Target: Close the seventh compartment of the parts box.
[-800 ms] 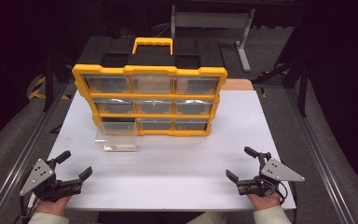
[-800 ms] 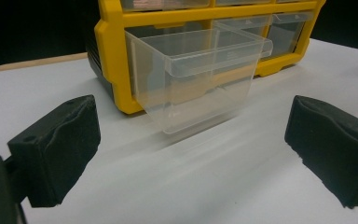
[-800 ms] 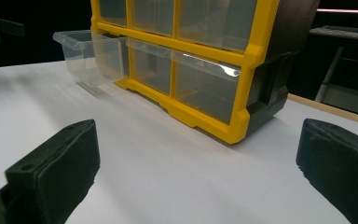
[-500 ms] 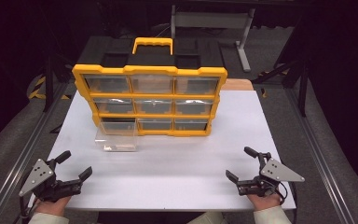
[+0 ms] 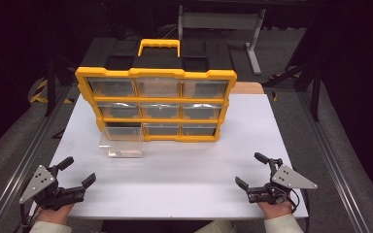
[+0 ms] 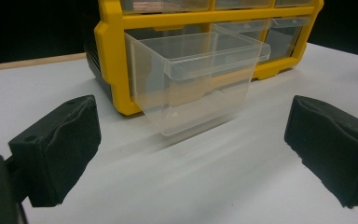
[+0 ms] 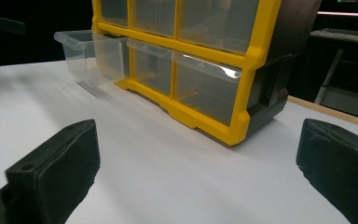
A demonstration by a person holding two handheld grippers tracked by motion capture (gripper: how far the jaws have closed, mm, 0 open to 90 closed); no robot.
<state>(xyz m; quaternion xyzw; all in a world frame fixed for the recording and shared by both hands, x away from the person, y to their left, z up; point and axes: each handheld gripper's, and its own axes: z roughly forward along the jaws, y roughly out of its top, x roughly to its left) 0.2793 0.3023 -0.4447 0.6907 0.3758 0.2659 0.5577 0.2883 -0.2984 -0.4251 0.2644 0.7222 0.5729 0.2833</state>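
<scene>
One clear drawer [image 6: 193, 86] pulled out, beyond spread jaws

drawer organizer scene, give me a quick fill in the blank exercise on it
1. The organizer has a frame coloured ____.
2. The clear drawer pulled out of it belongs to the ____ row.
3. The jaws of the left gripper and the right gripper are both ____.

Missing words: yellow; bottom; open

Bright table [image 5: 184, 189] (soft focus), dark surroundings.
</scene>
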